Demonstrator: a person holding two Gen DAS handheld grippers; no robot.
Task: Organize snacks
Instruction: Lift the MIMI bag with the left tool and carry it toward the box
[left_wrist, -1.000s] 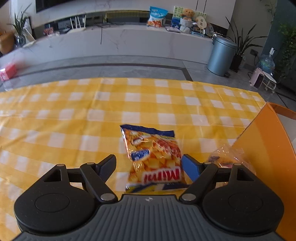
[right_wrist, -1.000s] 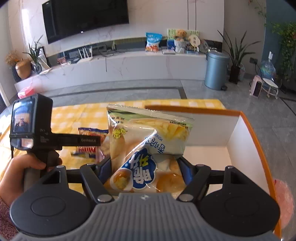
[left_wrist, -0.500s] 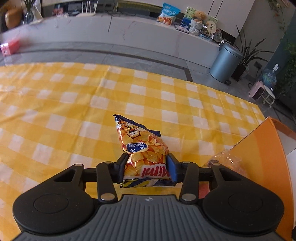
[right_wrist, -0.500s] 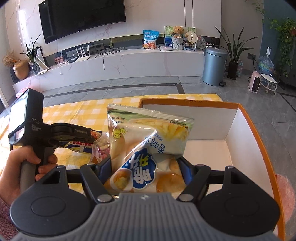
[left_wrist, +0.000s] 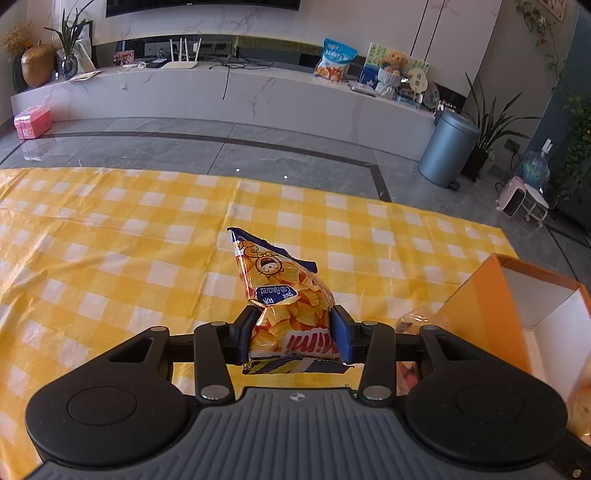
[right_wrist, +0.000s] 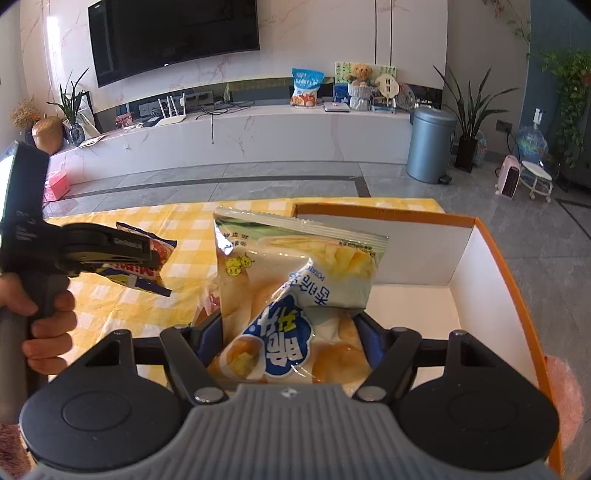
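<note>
now the left tongs (left_wrist: 295, 334) are pinching the orange crisp bag (left_wrist: 286, 295) by its lower part; their jaws have just been closing, from wide spread to pressed on both sides of the bag, and the bag is between them. a second ago this bag was lying flat on the yellow checked surface (left_wrist: 110, 240), and now it hangs clear above the cloth, as the right wrist view also shows, where the left tongs (right_wrist: 147, 266) carry it over the surface beside the person's hand (right_wrist: 44, 321). the right tongs (right_wrist: 291, 332) are pinching the pale potato snack bag (right_wrist: 295, 280), upright, over the near edge of the orange box (right_wrist: 498, 266), as before. so the pick of the crisp bag seems done, and i judge the next step is to bring it to the right, to the orange box (left_wrist: 480, 306), where the bottom looks mostly bare. one clear wrapped packet (left_wrist: 413, 321) lies near the box wall on the cloth.
</note>
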